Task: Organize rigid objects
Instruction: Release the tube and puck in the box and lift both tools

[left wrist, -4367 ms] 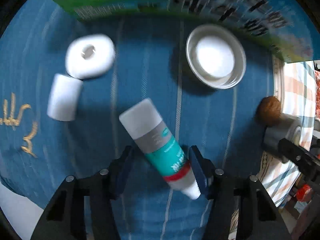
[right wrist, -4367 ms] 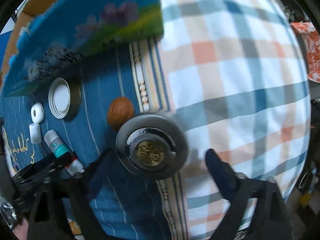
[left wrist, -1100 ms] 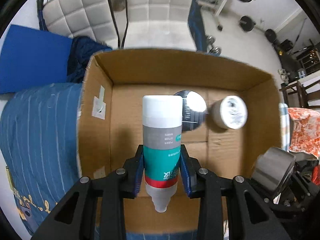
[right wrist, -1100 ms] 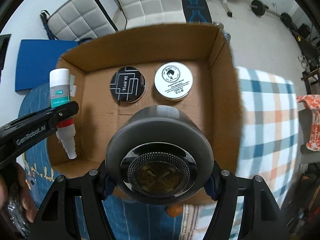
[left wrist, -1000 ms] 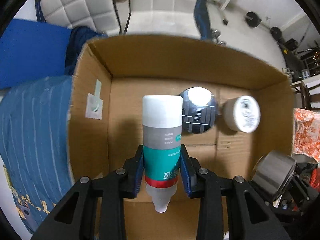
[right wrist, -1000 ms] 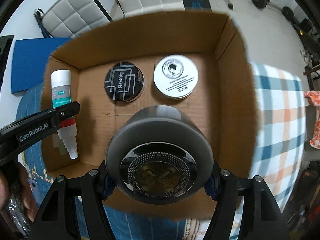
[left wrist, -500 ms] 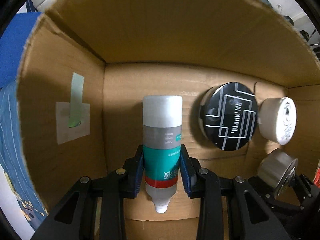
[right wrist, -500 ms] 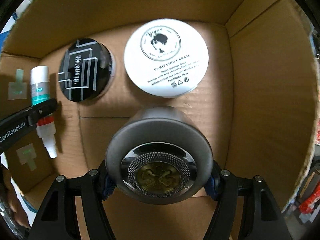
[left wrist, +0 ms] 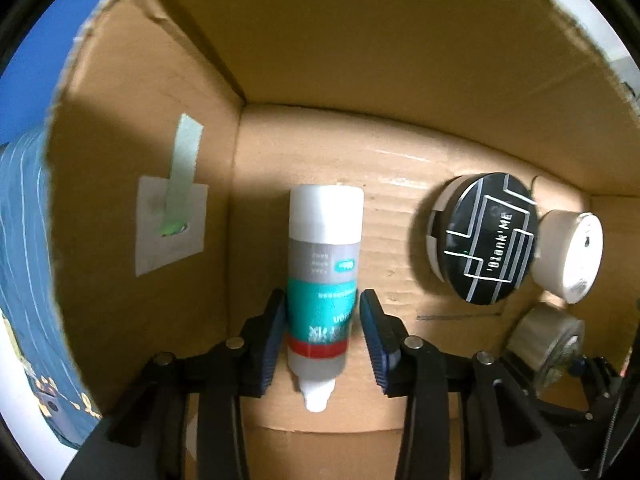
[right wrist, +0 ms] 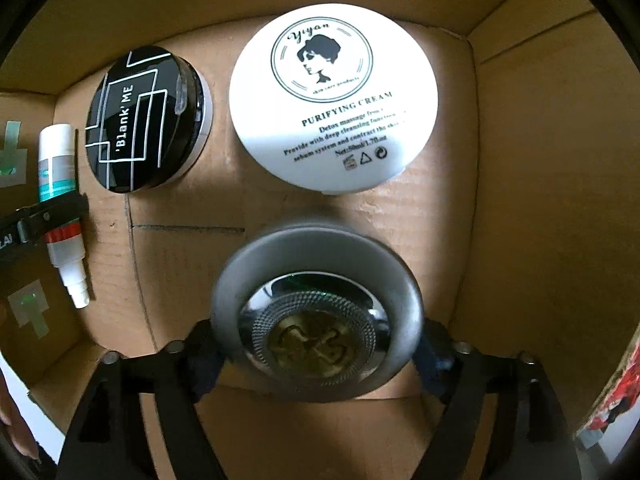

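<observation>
Left gripper (left wrist: 322,338) seemingly slack around tube (left wrist: 324,264) | right gripper (right wrist: 316,344) clamps tin (right wrist: 316,312)

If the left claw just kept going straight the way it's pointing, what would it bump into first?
Most likely the cardboard box: the left claw points down into it, and the tube between its fingers seems to lie on or near the floor already. The black compact sits off to the right, out of that line. Depth is hard to judge.
</observation>
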A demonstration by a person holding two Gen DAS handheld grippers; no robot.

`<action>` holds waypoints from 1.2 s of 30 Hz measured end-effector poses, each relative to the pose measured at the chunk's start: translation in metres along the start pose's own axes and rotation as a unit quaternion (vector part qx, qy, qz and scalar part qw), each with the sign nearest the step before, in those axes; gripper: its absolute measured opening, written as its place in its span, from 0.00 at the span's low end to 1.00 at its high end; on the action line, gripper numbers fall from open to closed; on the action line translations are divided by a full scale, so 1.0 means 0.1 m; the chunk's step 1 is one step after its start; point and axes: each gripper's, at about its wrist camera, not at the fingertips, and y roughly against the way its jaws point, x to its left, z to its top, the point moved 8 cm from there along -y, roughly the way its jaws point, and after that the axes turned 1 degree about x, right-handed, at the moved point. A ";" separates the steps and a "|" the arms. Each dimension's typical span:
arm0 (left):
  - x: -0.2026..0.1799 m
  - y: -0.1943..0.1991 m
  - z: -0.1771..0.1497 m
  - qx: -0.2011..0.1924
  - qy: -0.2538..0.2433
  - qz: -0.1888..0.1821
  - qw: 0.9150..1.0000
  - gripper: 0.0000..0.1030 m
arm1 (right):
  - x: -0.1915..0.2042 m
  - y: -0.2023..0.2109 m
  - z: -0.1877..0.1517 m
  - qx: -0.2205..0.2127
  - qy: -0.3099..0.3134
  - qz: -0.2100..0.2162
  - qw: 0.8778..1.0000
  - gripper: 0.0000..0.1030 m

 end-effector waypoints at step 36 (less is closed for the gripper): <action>-0.34 1.93 -1.86 -0.228 -0.030 -0.027 0.973 0.93 | -0.13 1.74 -1.55 -0.229 0.016 0.005 0.973 1.00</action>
